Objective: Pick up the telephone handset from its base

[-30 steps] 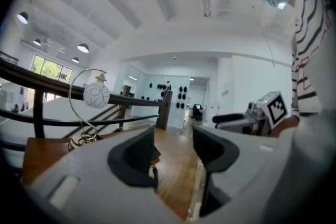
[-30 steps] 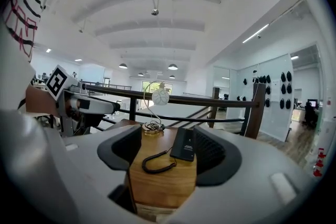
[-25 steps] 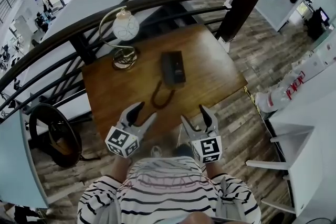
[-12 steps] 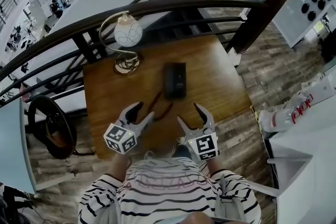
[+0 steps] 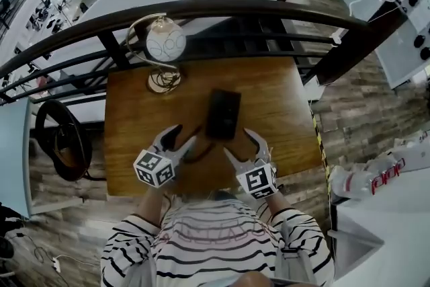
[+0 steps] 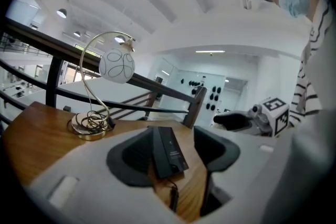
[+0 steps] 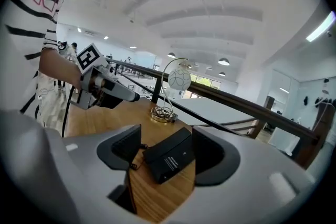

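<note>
Wooden table (image 5: 134,138) seen from the head view, set against a dark railing (image 5: 235,8). A black telephone (image 5: 223,113) lies at its middle. Its long axis runs away from the person, the near end leaning slightly left. Handset and base read as one dark block and cannot be told apart. A dark cord (image 5: 198,156) curls from the near end, partly hidden behind the left gripper (image 5: 183,138). The right gripper (image 5: 240,144) hovers just right of it. Both sit short of the phone, jaws spread wide and empty. A globe lamp (image 5: 164,44) stands at the far left corner.

Left gripper view: wide jaws frame the phone lying lengthwise, pointing away. The left jaw covers its left edge, and the cord trails toward the camera.

Right gripper view: jaws wide apart, with the phone lying slantwise beyond them. The right jaw hides its far end. No buttons or markings can be made out.
</note>
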The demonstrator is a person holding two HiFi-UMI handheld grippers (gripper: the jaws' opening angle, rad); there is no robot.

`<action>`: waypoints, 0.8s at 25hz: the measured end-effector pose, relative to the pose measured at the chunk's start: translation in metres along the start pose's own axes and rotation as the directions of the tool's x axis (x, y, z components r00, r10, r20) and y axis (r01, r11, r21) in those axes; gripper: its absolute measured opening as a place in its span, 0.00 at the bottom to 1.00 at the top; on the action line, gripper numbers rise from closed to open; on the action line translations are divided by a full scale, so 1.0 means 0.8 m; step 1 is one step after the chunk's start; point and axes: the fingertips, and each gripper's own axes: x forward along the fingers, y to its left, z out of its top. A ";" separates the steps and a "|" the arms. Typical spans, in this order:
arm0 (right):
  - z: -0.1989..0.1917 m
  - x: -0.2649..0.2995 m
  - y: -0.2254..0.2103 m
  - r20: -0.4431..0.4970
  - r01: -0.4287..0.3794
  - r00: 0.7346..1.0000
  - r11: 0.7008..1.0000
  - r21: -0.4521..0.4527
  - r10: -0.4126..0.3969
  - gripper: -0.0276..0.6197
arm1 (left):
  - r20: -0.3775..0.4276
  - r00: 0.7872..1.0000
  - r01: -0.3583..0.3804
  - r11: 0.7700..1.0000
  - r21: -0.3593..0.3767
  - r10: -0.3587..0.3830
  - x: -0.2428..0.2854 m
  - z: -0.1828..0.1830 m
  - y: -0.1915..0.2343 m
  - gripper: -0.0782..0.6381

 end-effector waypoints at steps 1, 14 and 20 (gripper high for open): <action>-0.007 0.006 -0.010 -0.004 -0.021 1.000 1.000 -0.015 0.021 0.51 | -0.004 1.000 -0.012 1.000 -0.004 0.012 0.012 -0.002 0.002 0.45; -0.089 0.088 -0.081 -0.097 -0.212 0.975 0.965 -0.153 0.199 0.52 | -0.062 0.996 -0.062 0.995 -0.074 0.058 0.131 -0.036 0.043 0.45; -0.120 0.114 -0.090 -0.133 -0.269 0.960 0.946 -0.183 0.247 0.53 | -0.100 0.994 -0.051 0.992 -0.113 0.040 0.172 -0.061 0.060 0.45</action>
